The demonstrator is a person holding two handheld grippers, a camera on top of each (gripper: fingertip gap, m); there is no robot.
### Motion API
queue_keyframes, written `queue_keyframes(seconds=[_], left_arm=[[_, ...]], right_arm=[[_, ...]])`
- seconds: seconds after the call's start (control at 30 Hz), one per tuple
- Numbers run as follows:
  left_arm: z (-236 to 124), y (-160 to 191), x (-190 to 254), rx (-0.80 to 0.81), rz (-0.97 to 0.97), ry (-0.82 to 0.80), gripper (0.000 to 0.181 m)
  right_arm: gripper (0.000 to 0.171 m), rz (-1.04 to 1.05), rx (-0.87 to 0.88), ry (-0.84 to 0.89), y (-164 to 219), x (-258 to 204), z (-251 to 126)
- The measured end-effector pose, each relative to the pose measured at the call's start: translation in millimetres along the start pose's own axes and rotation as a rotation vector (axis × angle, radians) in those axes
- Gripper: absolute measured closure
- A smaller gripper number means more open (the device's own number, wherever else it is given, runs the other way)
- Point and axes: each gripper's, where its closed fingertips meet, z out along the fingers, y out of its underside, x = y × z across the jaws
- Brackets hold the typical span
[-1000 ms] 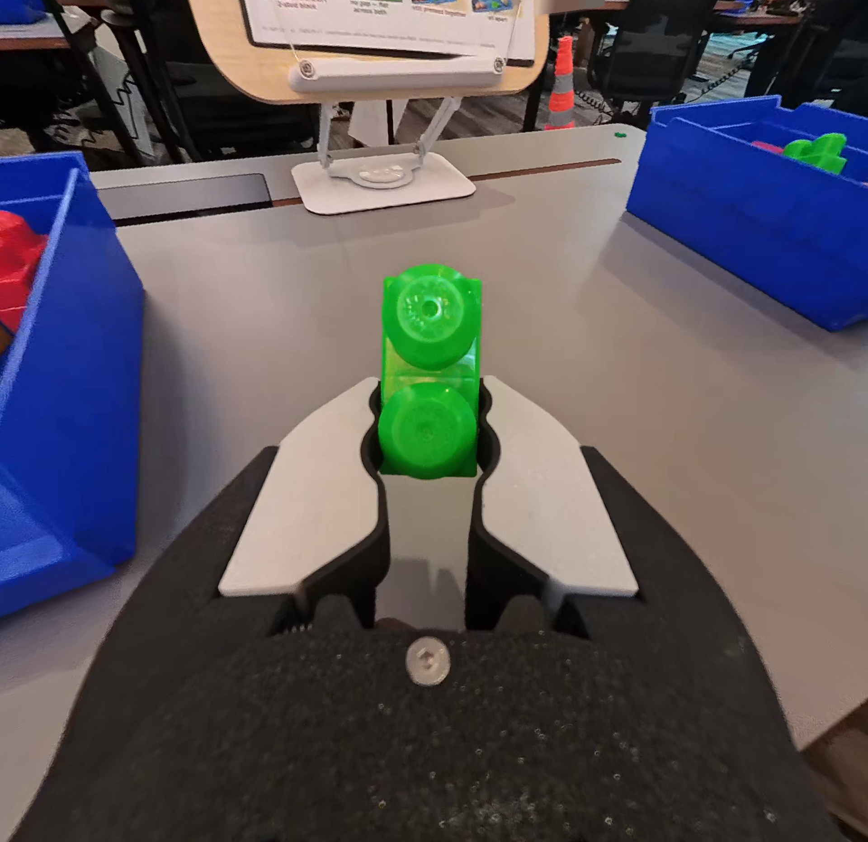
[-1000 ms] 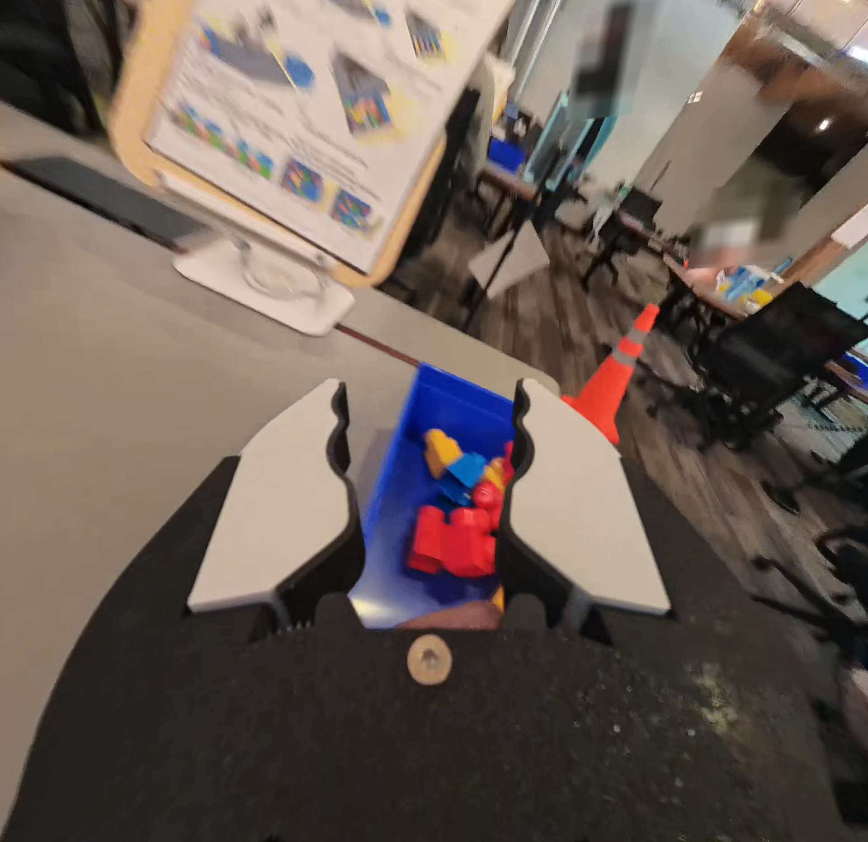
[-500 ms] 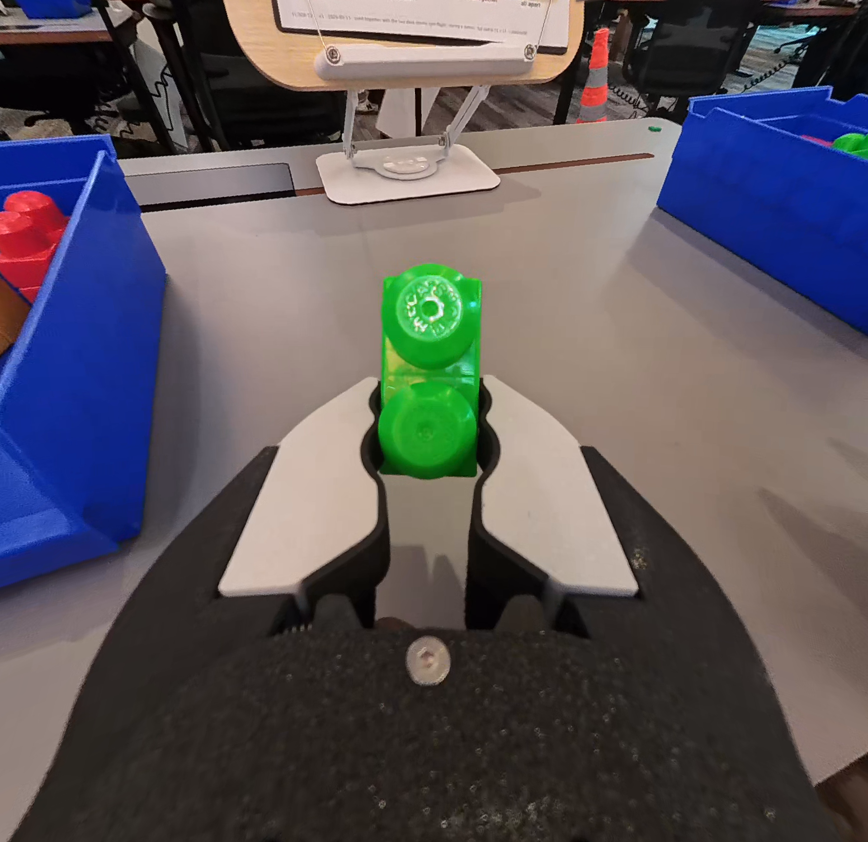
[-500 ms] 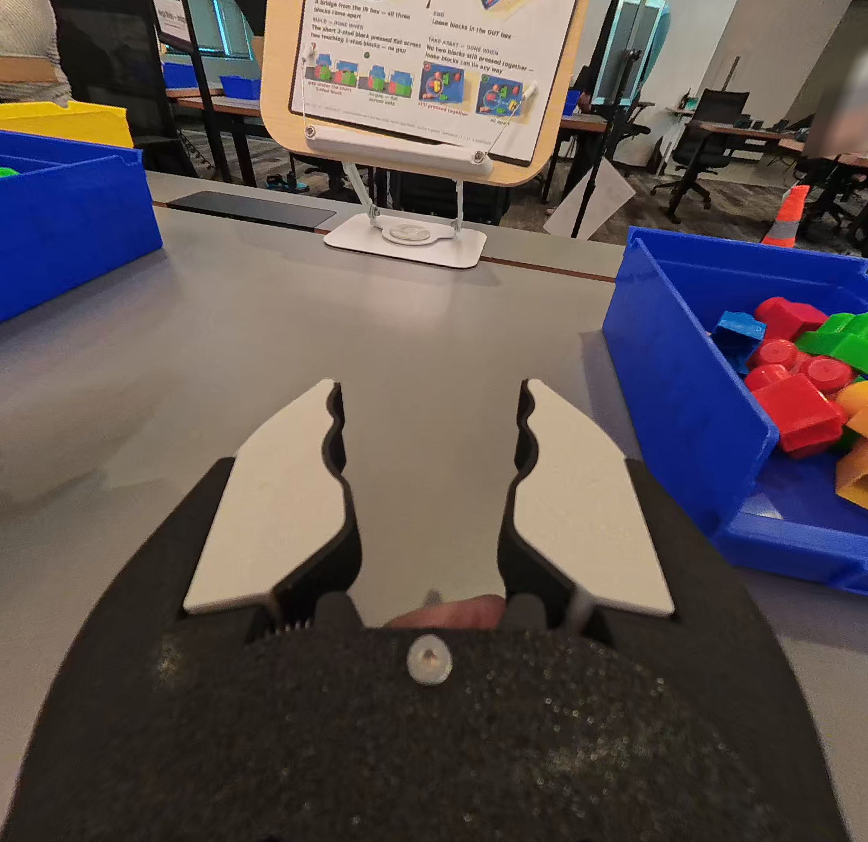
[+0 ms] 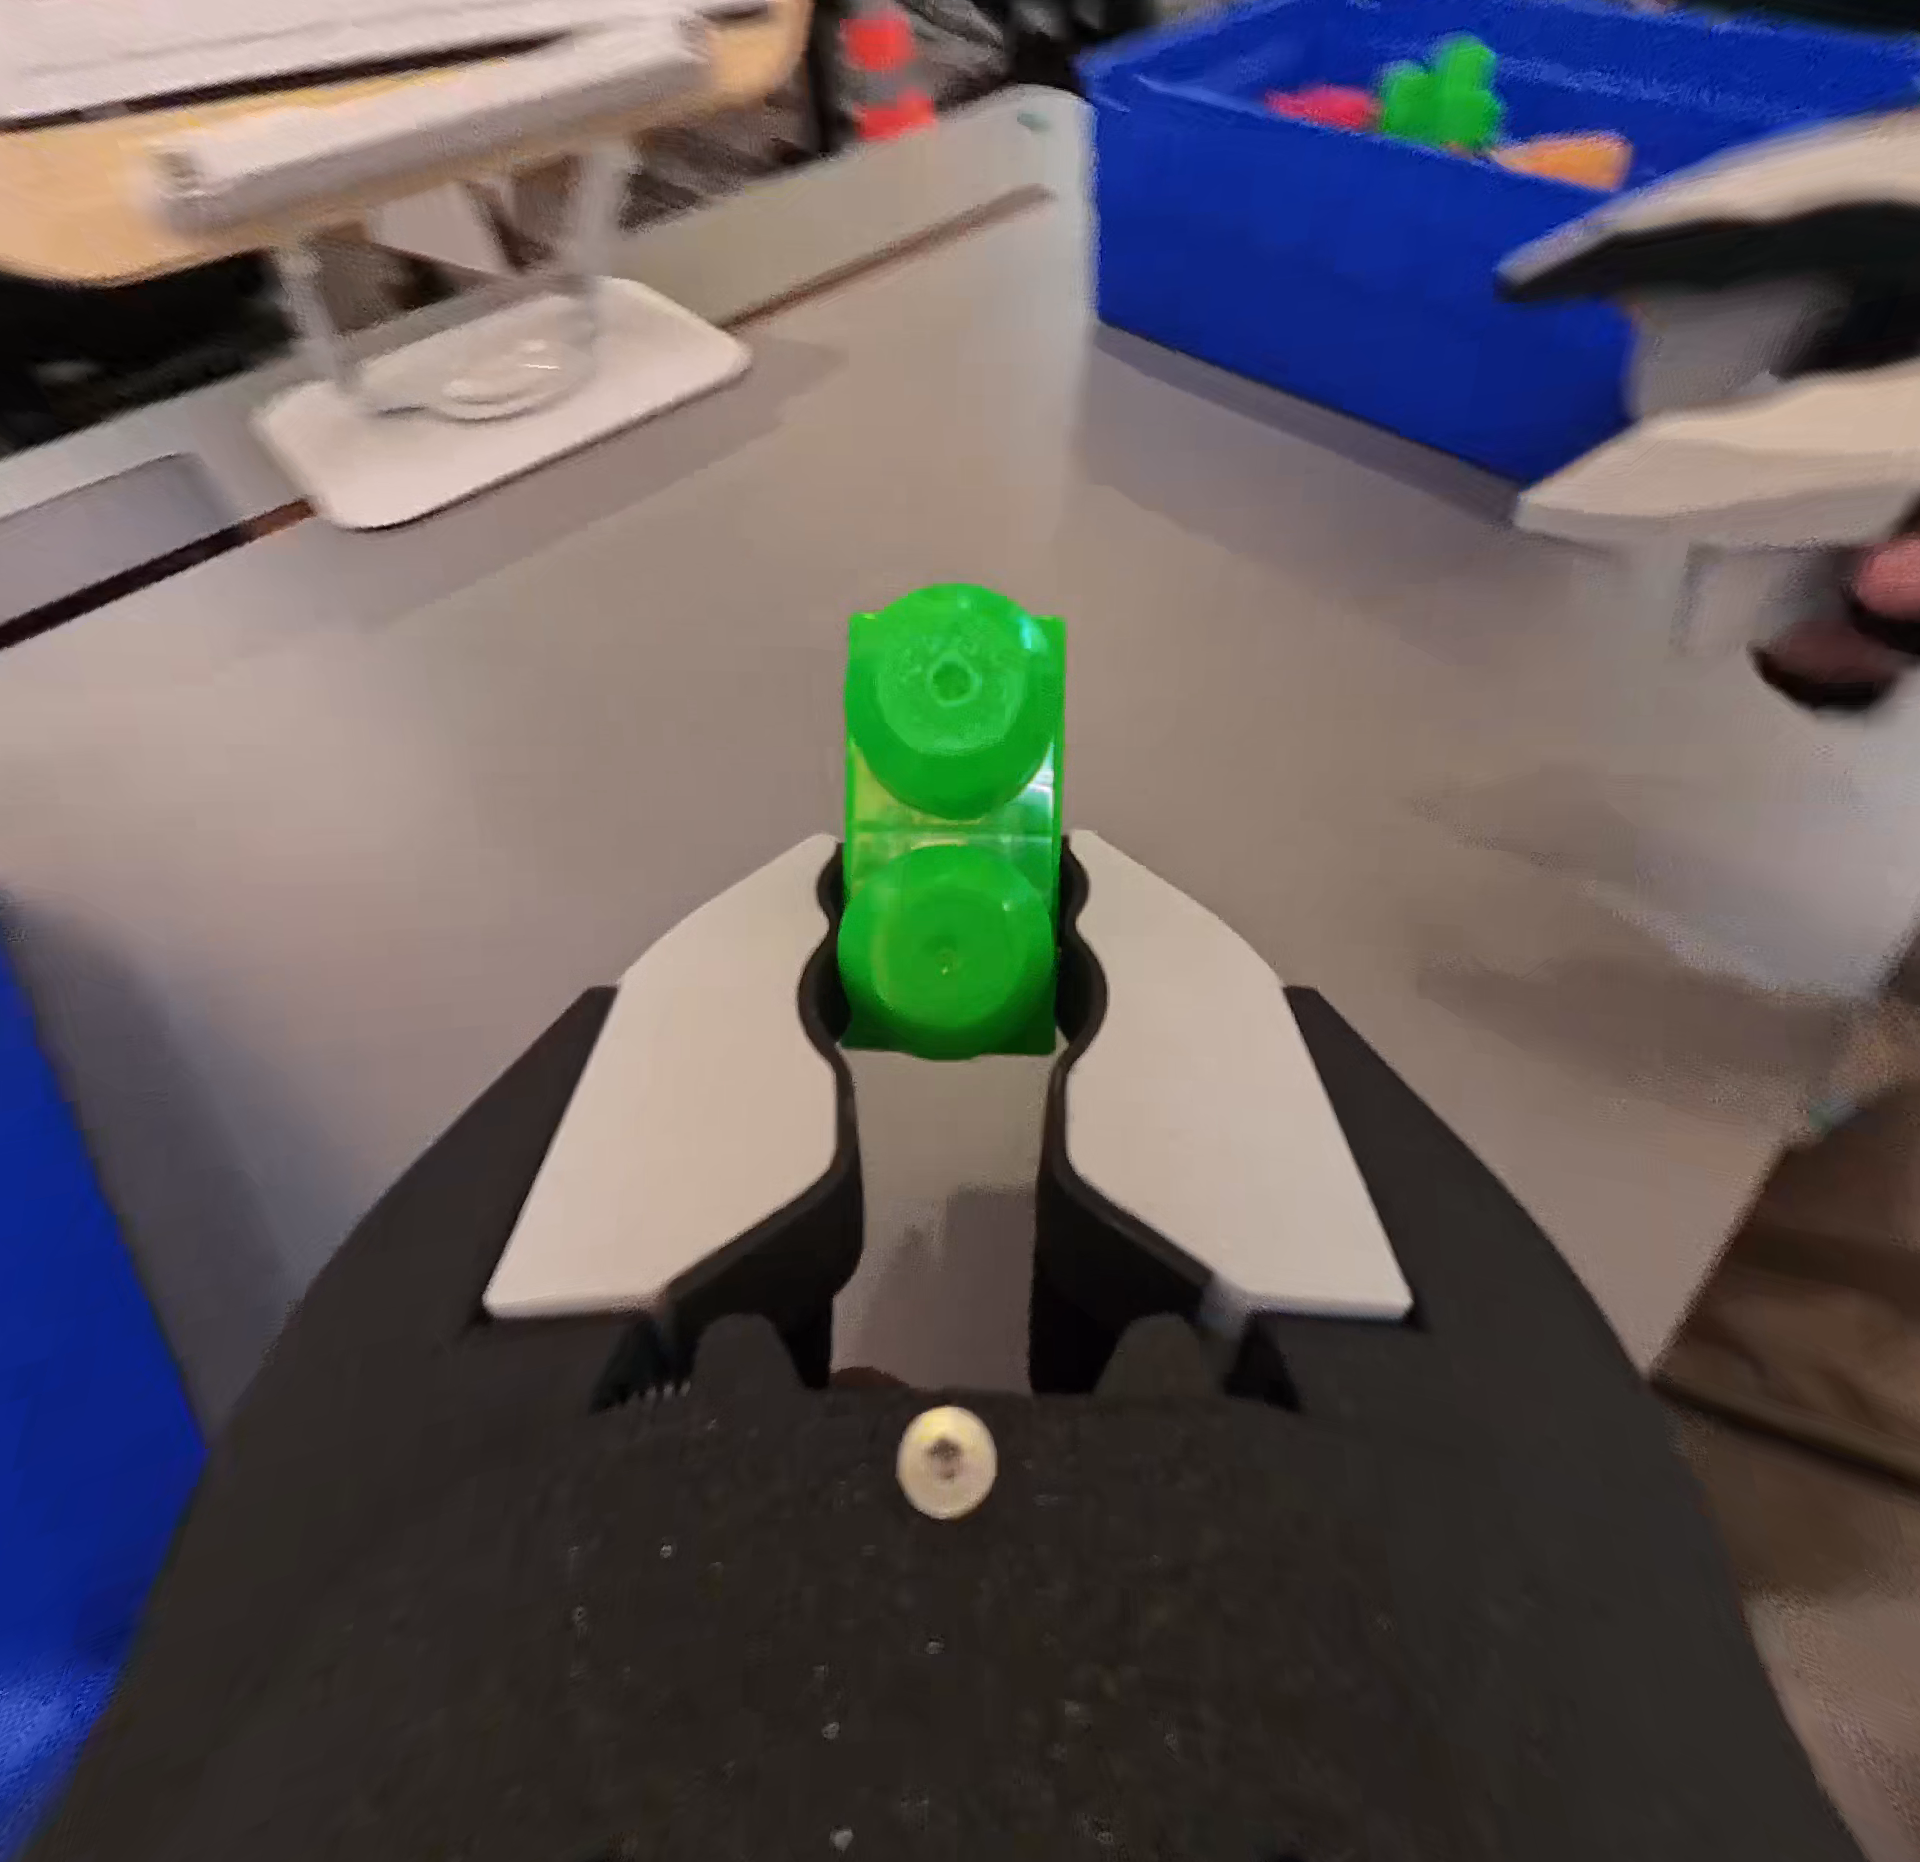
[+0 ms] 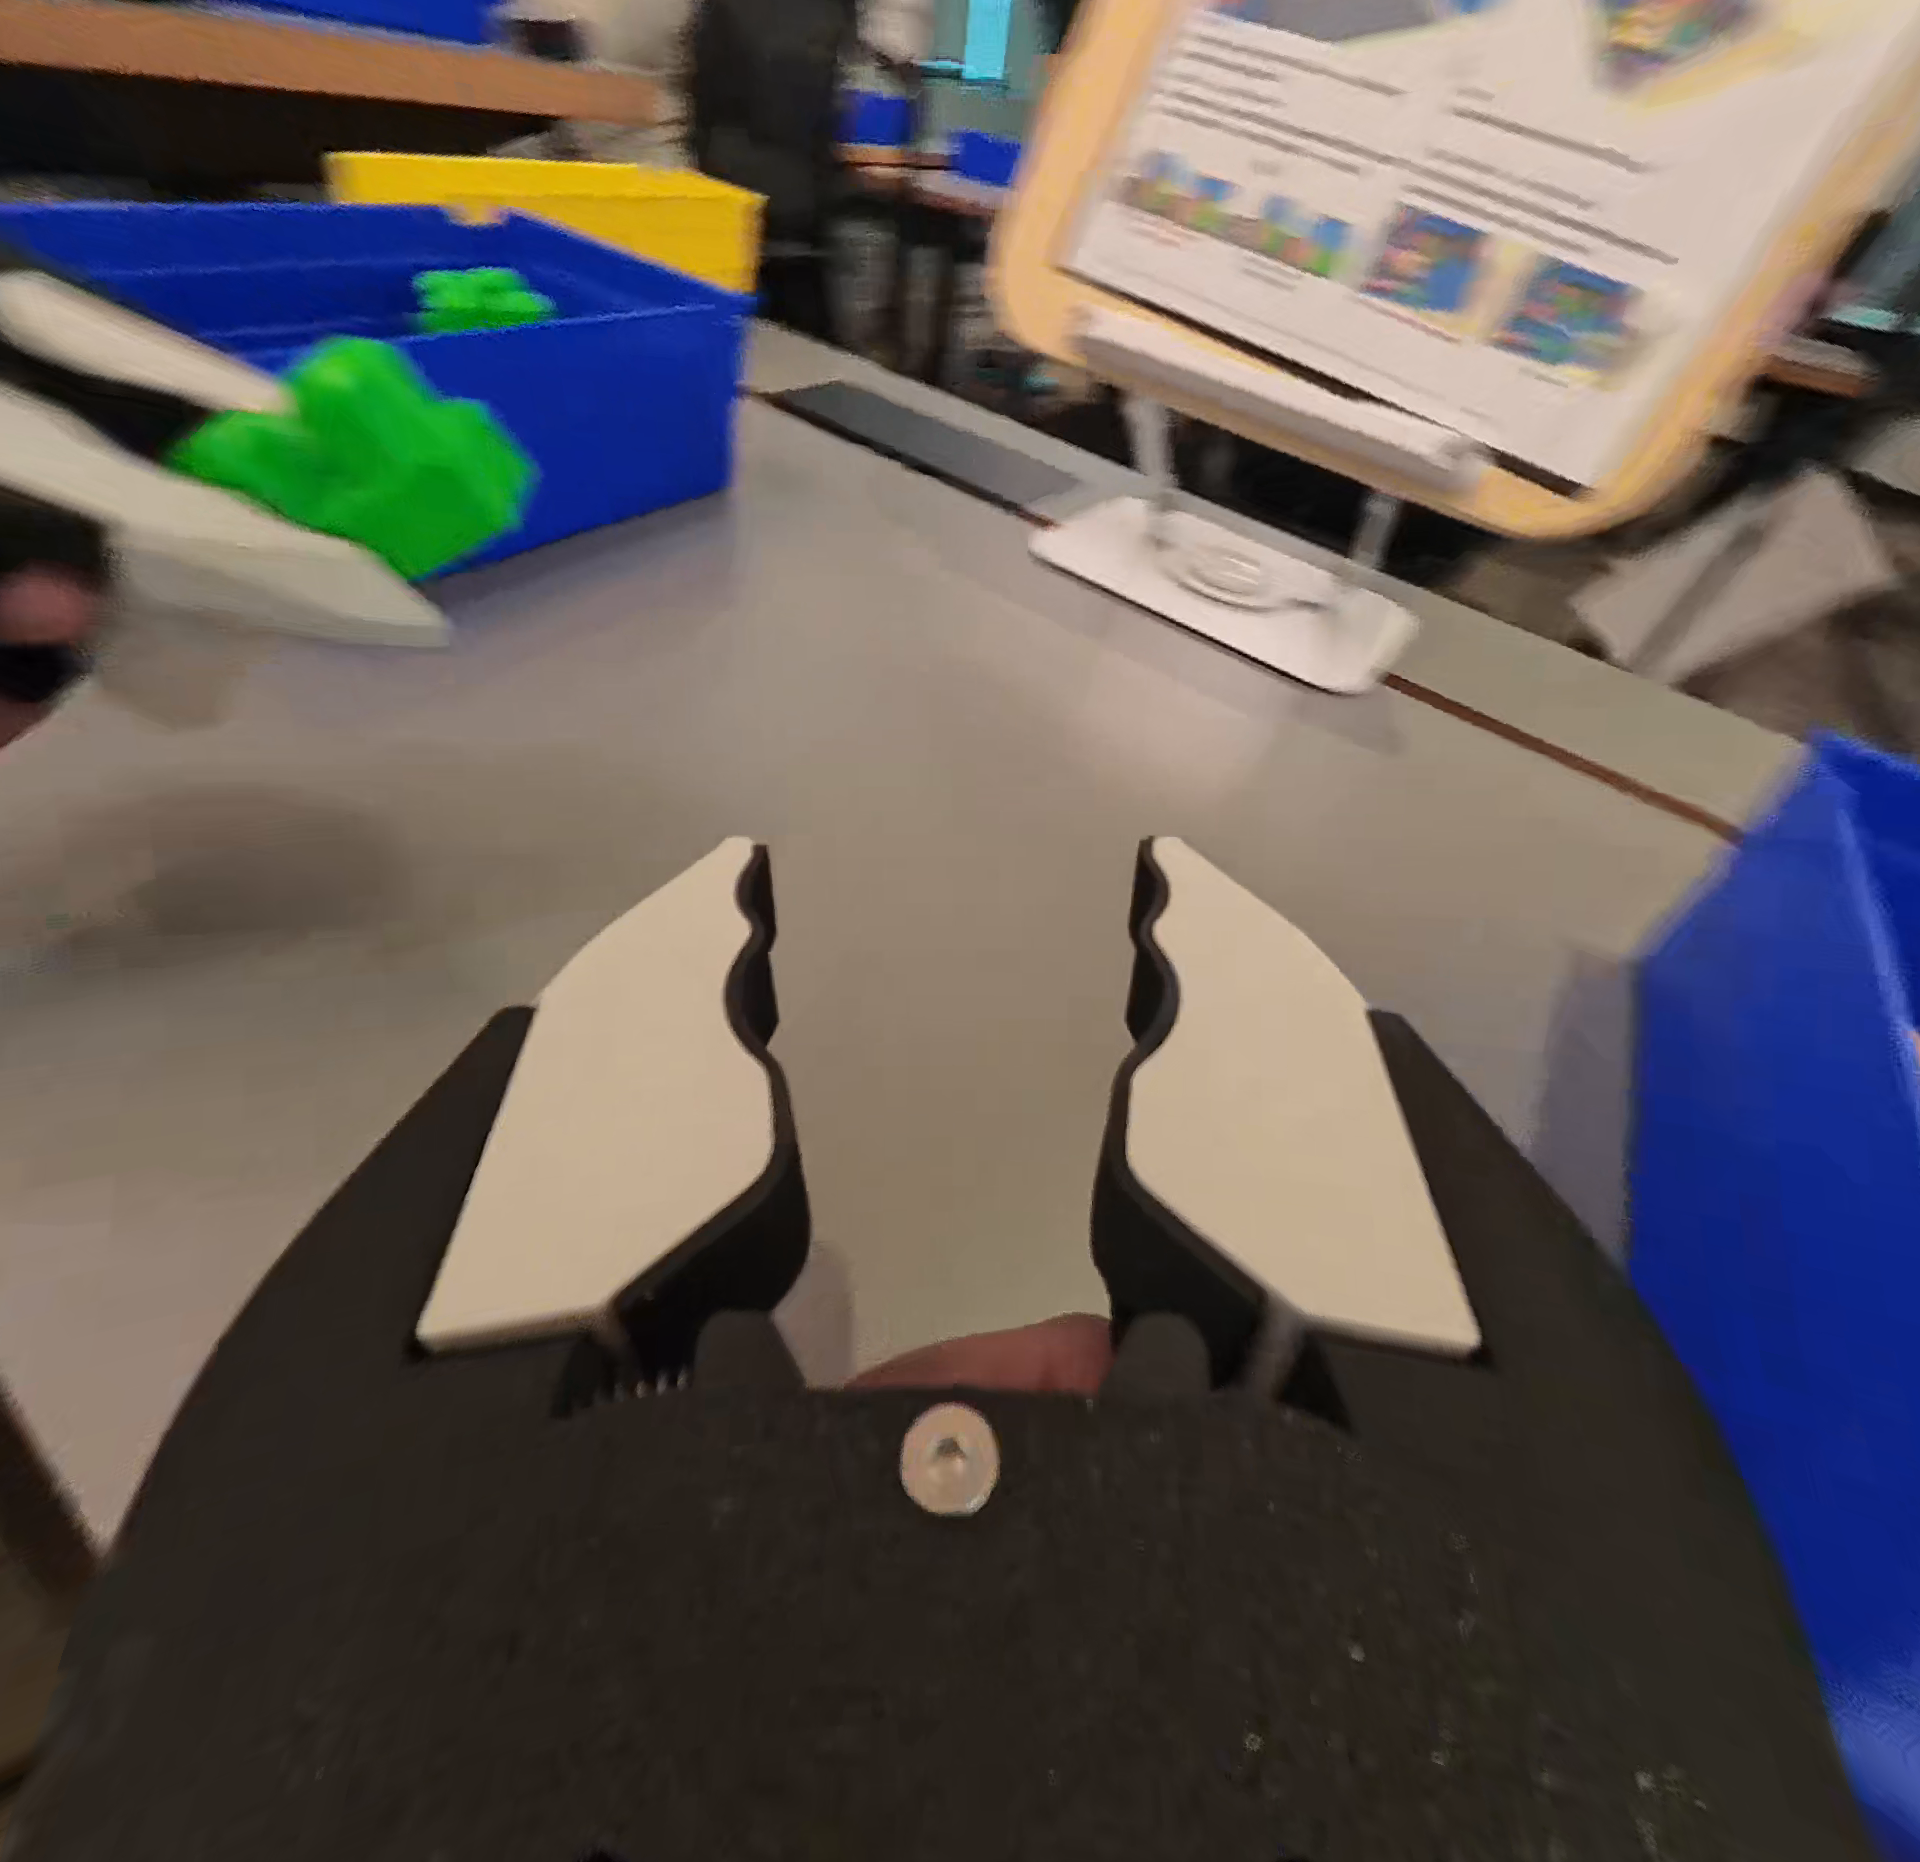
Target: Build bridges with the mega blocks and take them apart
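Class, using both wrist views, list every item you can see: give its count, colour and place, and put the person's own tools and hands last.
Green block: one, two studs, gripped in the left tongs above the table.
Table: one, grey, under everything.
Blue bins: two; one at the table's left holding a green piece, one at its right holding green, pink and orange pieces, all blurred.
Yellow bin: one, behind the left blue bin.
Instruction board: one, wood-edged with a white sheet, on a white stand at the table's far edge.
Traffic cone: one, orange, past the table.
Left tongs: shut on the green block.
Right tongs: open, empty.
Fingers: behind the right tongs.
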Motion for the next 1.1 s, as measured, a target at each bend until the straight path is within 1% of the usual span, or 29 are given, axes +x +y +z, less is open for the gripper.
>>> queue_keyframes(seconds=[0.1, 0.17, 0.2, 0.27, 0.37, 0.47, 0.53, 0.6, 0.67, 0.73, 0.77, 0.93, 1.03, 1.1], left_arm=[[7, -10, 11, -0.079, 0.166, 0.174, 0.145], [12, -14, 17, -0.116, 0.313, 0.258, 0.145], [14, -13, 23, -0.144, 0.399, 0.314, 0.145], [16, -14, 36, -0.171, 0.520, 0.417, 0.145], [24, -14, 48, -0.225, 0.634, 0.500, 0.145], [30, -20, 60, -0.234, 0.678, 0.554, 0.145], [35, -22, 64, -0.248, 0.737, 0.557, 0.145], [40, -19, 68, -0.274, 0.788, 0.558, 0.145], [43, -16, 74, -0.291, 0.804, 0.578, 0.145], [48, -12, 72, -0.315, 0.824, 0.562, 0.145], [50, -13, 72, -0.311, 0.819, 0.560, 0.145], [52, -12, 74, -0.294, 0.798, 0.545, 0.145], [51, -16, 71, -0.263, 0.759, 0.512, 0.144], [51, -20, 60, -0.246, 0.728, 0.446, 0.141]], right_arm=[[0.103, -0.177, -0.004, -0.277, -19, -23, 4], [0.103, -0.321, -0.017, -0.400, -23, -34, 6], [0.103, -0.352, -0.027, -0.455, -25, -39, 7], [0.105, -0.395, -0.040, -0.539, -27, -46, 10], [0.108, -0.454, -0.070, -0.596, -23, -53, 19], [0.110, -0.491, -0.119, -0.619, -11, -58, 27], [0.112, -0.499, -0.138, -0.633, -5, -62, 30], [0.119, -0.509, -0.142, -0.643, -1, -65, 31], [0.126, -0.541, -0.172, -0.635, 6, -66, 34], [0.131, -0.567, -0.201, -0.621, 11, -64, 36], [0.133, -0.564, -0.209, -0.620, 13, -63, 36], [0.134, -0.543, -0.211, -0.627, 14, -61, 36], [0.135, -0.539, -0.193, -0.617, 11, -58, 36], [0.135, -0.524, -0.176, -0.591, 7, -50, 34]])
